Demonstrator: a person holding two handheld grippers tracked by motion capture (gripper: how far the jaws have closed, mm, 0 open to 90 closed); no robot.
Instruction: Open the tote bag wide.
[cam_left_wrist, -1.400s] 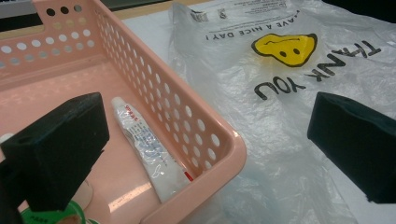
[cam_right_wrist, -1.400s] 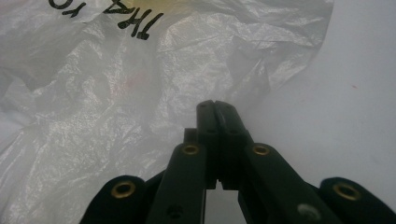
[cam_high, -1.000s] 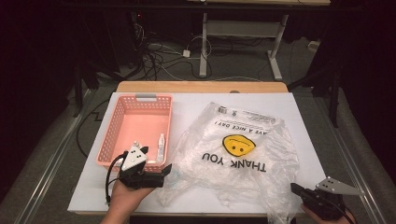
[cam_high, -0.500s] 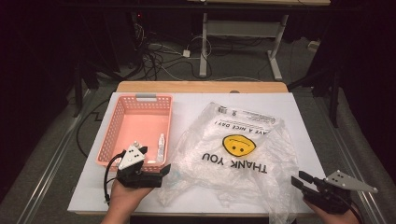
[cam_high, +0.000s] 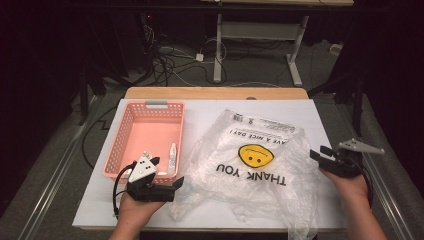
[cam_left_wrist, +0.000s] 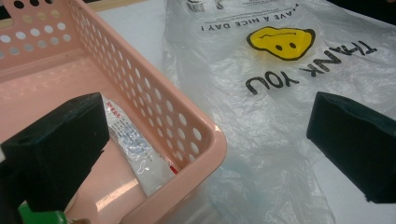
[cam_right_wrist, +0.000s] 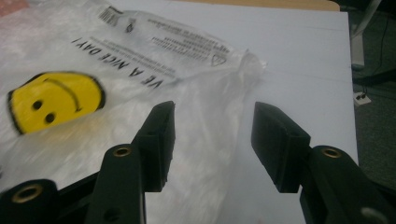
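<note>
Crinkled clear plastic bag (cam_high: 252, 172) on white tabletop (cam_high: 210, 112), perforated pink basket (cam_high: 147, 137), both grippers' jaws wide, right gripper (cam_high: 325, 156) now farther forward at bag's edge

A clear smiley-print plastic bag (cam_high: 255, 165) is lying crumpled right of the pink basket (cam_high: 145, 142), which is holding what may be a small tube (cam_left_wrist: 137, 151).

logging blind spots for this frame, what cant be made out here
- Print on the sachet in the pink basket: too small in the high view; in the left gripper view, partly behind a jaw.
- Green item, left gripper view: cut by the bottom edge.
- Fine print on the plastic bag, right gripper view: blurred.
- Bag's near end, high view: cut by the bottom edge.
</note>
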